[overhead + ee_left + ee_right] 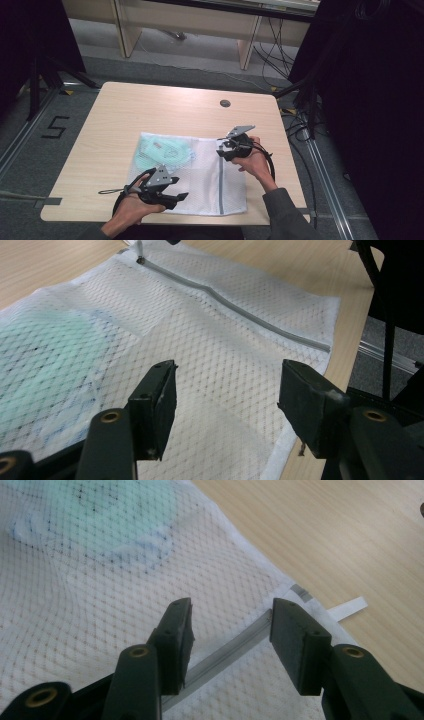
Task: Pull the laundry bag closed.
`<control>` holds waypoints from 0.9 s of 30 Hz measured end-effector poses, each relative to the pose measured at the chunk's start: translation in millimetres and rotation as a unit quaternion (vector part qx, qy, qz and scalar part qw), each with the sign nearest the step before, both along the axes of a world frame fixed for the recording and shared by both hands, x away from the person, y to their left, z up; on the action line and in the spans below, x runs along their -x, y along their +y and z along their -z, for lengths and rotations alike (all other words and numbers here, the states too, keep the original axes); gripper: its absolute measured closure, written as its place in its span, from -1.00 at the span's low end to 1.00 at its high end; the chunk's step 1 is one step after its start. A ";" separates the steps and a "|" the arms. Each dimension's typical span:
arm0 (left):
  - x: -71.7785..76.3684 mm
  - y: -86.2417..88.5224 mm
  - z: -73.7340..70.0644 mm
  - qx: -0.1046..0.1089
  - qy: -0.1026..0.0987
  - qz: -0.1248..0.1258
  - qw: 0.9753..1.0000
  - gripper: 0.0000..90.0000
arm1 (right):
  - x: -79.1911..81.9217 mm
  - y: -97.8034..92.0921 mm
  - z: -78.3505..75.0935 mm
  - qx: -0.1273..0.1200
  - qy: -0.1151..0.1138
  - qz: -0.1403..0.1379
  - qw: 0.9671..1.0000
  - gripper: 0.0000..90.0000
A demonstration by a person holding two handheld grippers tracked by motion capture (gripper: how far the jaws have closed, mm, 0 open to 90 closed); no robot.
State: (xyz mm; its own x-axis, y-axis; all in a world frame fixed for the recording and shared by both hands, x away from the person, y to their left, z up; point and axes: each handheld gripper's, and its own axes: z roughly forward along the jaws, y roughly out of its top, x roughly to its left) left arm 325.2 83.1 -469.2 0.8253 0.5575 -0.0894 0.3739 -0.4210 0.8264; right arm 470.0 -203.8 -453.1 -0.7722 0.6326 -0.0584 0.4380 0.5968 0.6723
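Observation:
A white mesh laundry bag [200,175] lies flat on the wooden table [150,107]. A pale green item [162,151] sits inside its far left part. A grey zipper [220,185] runs down the bag's right side. My left gripper [179,196] stands open just above the bag's near edge, with mesh [220,345] under its jaws and the zipper [240,310] beyond. Open too, my right gripper [223,150] hovers at the zipper's far end; the zipper [235,647] runs between its jaws, and a white pull tab [350,607] pokes out beside them. The green item [115,510] shows through the mesh.
A round cable hole [225,103] sits near the table's far edge. Black cables [300,125] and a dark curtain [380,100] stand to the right. Tripod legs [50,75] stand at the left, and a taped "5" [55,127] marks the floor.

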 end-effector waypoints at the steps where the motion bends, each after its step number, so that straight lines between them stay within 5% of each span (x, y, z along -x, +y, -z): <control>1: -0.1 0.9 0.5 0.001 0.003 -0.002 1.000 -0.12 | 1.0 0.1 -0.3 0.000 0.001 0.001 1.000 0.14; 7: -1.5 10.6 -0.3 -0.011 -0.001 -0.008 1.000 -0.17 | 8.0 -0.5 -1.5 -0.002 0.012 -0.008 1.000 0.09; 8: 0.0 9.7 0.9 0.008 0.005 -0.022 1.000 -0.18 | 10.5 1.3 0.4 -0.018 0.013 0.002 1.000 0.08; 9: -0.6 13.5 -0.4 -0.009 0.001 -0.015 1.000 -0.19 | 11.0 -1.2 -1.4 -0.007 0.016 -0.008 1.000 0.07; 14: -0.4 21.3 -1.5 0.008 0.009 -0.032 0.999 -0.21 | 17.8 -4.4 -1.4 -0.023 0.001 -0.010 1.000 0.03; 18: -1.3 30.3 -3.0 -0.008 0.001 -0.031 0.999 -0.24 | 25.6 -7.3 -3.9 -0.018 0.013 -0.013 1.000 -0.01; 27: 3.9 39.4 -3.0 0.001 0.009 -0.048 0.999 -0.33 | 36.6 -12.8 -2.3 -0.023 0.011 -0.015 1.000 -0.11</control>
State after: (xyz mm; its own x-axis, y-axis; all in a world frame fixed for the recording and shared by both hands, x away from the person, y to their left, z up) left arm 321.3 122.5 -466.2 0.7670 0.6331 -0.1041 0.4265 -0.3819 0.8199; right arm 433.4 -216.5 -450.7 -0.7920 0.6104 -0.0121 0.4354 0.5786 0.6896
